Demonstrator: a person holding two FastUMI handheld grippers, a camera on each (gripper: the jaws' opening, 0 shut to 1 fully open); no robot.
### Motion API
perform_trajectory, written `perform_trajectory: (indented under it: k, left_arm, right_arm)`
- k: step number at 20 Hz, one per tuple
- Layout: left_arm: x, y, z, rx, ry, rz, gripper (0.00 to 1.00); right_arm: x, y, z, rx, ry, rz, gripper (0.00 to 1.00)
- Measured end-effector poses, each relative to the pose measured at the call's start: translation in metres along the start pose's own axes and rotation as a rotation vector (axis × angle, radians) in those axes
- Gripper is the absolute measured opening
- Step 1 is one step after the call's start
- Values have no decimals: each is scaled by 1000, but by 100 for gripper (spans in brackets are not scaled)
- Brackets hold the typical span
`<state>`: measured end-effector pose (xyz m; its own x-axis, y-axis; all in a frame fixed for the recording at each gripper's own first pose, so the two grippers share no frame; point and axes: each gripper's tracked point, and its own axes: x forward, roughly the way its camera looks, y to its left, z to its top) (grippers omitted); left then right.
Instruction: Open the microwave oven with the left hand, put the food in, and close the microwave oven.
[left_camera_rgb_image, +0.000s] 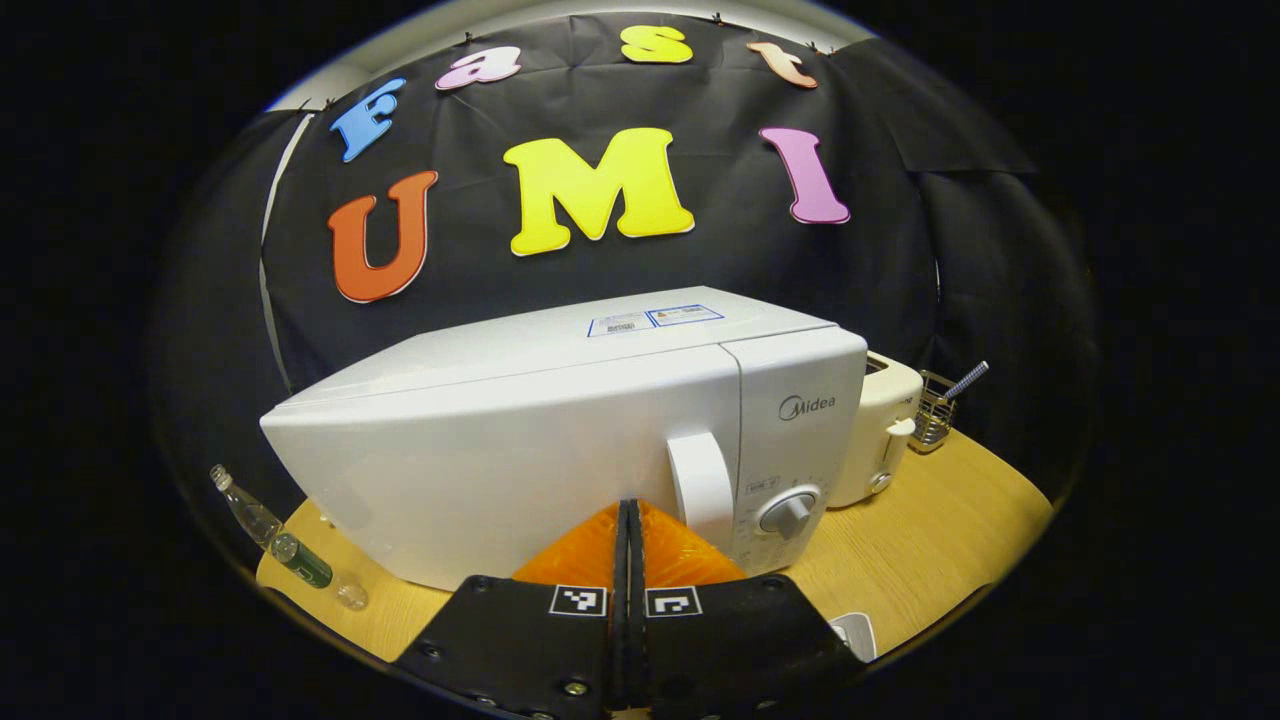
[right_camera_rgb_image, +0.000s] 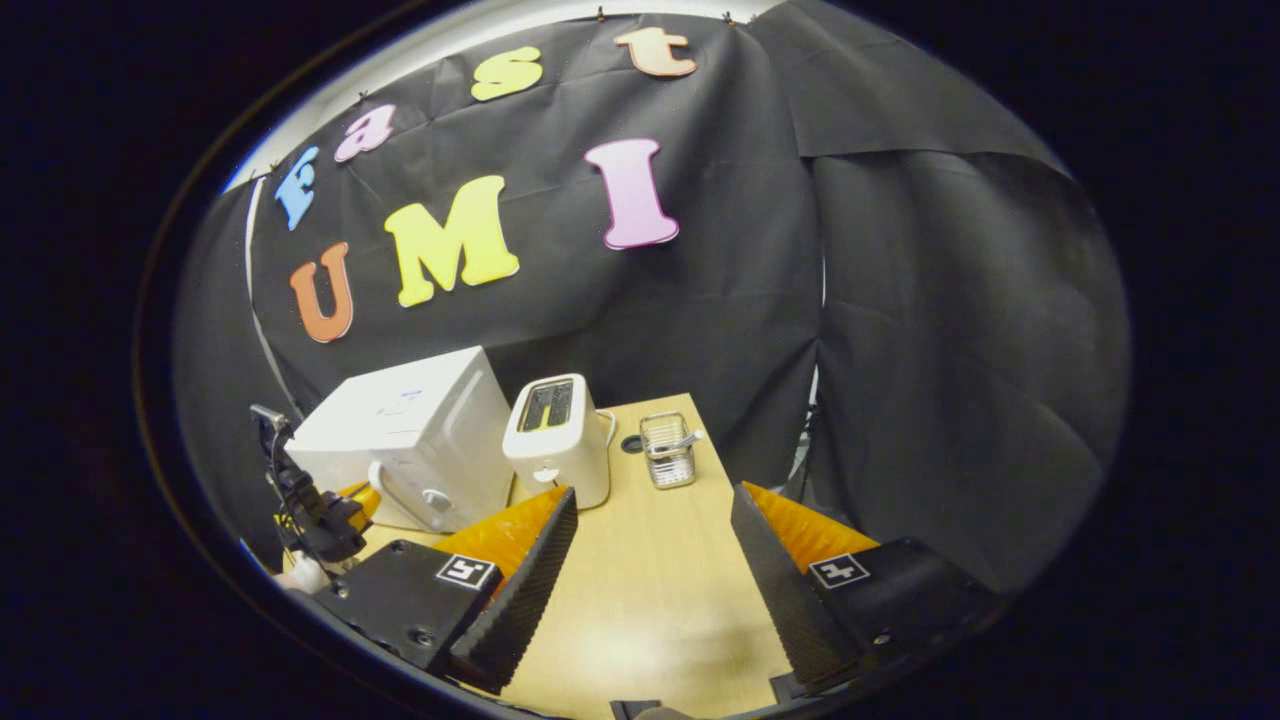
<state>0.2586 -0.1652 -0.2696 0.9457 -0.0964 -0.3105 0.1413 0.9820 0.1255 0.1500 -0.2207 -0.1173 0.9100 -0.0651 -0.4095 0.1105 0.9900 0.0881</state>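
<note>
- Microwave oven (left_camera_rgb_image: 560, 440): white, door closed, standing on the wooden table (left_camera_rgb_image: 930, 540); curved door handle (left_camera_rgb_image: 700, 485) toward its right side, with a round knob (left_camera_rgb_image: 788, 512) on the control panel just right of the handle.
- Left gripper (left_camera_rgb_image: 628, 520): fingers pressed together with nothing between them, tips close in front of the microwave oven door, just left of the handle; contact with the door cannot be told.
- Right gripper (right_camera_rgb_image: 650, 560): fingers spread wide, holding nothing, above bare tabletop, well apart from the microwave oven.
- In the right gripper view the left gripper shows at the far left, near the microwave oven's front.
- Toaster (right_camera_rgb_image: 557, 440): cream, just beside the microwave oven on its right, 1 slot opening seen on top.
- Wire basket (right_camera_rgb_image: 668, 450): right of the toaster, with a metal utensil in it.
- 2 bottles (left_camera_rgb_image: 270, 530): lying on the table at the near left of the microwave oven.
- Food: not identifiable in either view.
</note>
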Motion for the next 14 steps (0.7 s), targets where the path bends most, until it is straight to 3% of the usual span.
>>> perform_trajectory:
  k: [4,7,14]
  left_arm:
    - [-26,6,-8,31,-15,16,0]
    - [-55,-2,-33,49,21,-32,96]
    - [-134,-10,-63,-3,56,-105,95]
  right_arm:
    - [-18,0,-10,-18,-1,-18,99]
    - [-35,5,-24,-4,0,-32,99]
    - [-95,42,-79,-6,18,-66,99]
